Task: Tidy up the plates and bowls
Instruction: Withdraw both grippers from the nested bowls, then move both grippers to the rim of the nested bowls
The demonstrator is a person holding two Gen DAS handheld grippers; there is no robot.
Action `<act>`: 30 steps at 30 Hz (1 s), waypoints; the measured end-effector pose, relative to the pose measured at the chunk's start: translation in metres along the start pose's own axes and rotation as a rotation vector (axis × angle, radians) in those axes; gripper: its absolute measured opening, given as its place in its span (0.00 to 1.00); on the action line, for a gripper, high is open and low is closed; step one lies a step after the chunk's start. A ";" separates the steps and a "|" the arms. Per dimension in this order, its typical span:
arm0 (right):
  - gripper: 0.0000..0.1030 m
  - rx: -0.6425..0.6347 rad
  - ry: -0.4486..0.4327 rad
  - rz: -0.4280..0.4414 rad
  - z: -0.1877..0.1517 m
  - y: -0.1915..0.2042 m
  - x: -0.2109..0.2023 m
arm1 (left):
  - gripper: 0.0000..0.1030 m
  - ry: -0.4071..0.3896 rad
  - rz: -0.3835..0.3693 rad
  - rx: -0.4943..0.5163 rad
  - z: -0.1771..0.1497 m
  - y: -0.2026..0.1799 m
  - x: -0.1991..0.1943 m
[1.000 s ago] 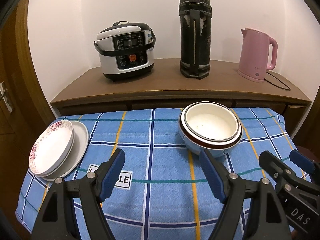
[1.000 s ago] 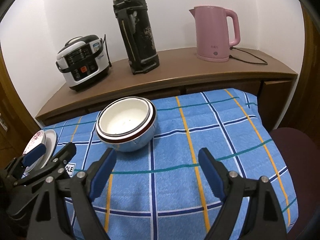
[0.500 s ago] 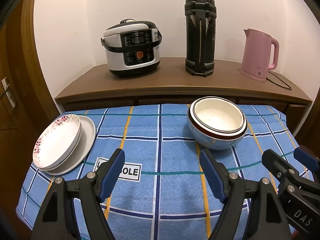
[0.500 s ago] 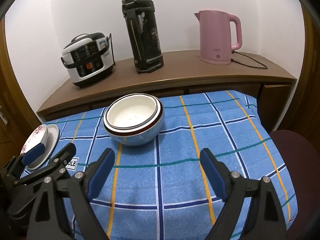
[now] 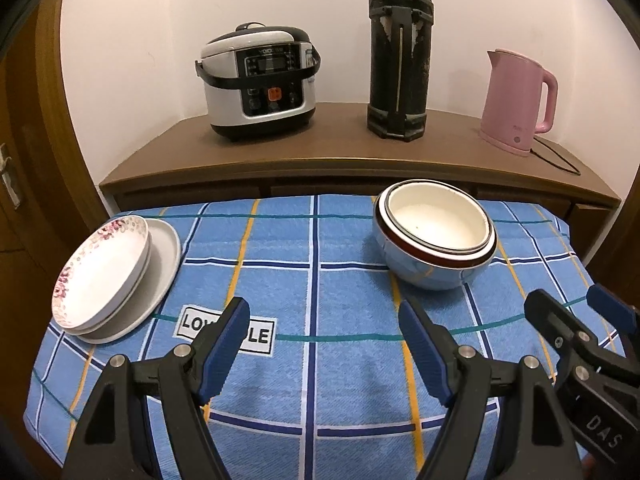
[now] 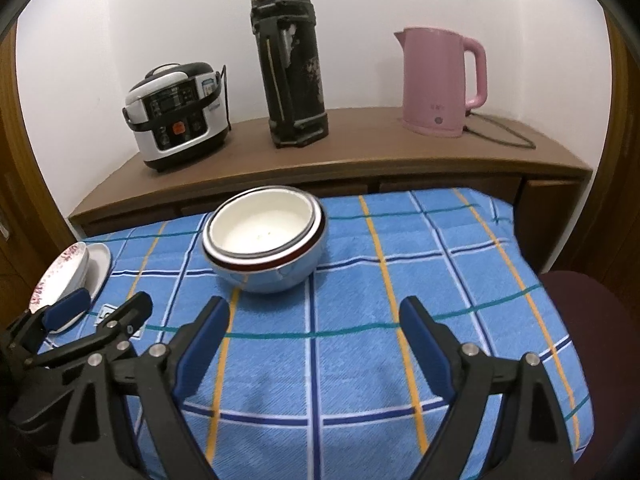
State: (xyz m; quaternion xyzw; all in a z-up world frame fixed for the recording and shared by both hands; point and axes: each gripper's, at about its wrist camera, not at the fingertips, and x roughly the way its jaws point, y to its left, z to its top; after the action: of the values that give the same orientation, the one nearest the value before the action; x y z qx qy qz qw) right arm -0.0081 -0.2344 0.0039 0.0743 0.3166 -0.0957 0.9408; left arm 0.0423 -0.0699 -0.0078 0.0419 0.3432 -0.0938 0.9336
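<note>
Left gripper (image 5: 324, 328) hovers over the blue checked cloth (image 5: 344, 280), jaws wide apart w/ nothing between them. Right gripper (image 6: 314, 326) hangs beside it, also spread wide & empty.

Bowls (image 5: 434, 238): nested stack, white inner one inside a dark-rimmed one inside a pale blue one, sitting on the cloth toward its far side, ahead of both grippers & clear of the pads.

Plates (image 5: 116, 276): stacked at the cloth's left edge, a floral-rimmed dish on top of a plain white one, well apart from the bowls.

Behind, on a wooden counter (image 5: 344, 152): cooker (image 5: 260, 82), black flask (image 5: 400, 56), pink kettle (image 5: 516, 102).
</note>
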 end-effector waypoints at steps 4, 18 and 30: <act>0.86 0.023 -0.020 0.051 0.005 -0.010 0.003 | 0.77 -0.017 -0.007 -0.004 0.004 0.001 0.002; 0.80 0.083 -0.009 0.153 0.052 -0.030 0.059 | 0.77 -0.004 -0.065 -0.087 0.047 0.010 0.036; 0.72 0.142 0.062 0.152 0.052 -0.030 0.119 | 0.76 0.058 -0.074 -0.035 0.072 -0.006 0.093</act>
State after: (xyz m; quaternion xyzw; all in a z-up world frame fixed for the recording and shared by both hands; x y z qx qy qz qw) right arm 0.1078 -0.2895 -0.0301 0.1675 0.3315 -0.0439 0.9274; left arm 0.1556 -0.0998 -0.0136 0.0154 0.3732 -0.1208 0.9197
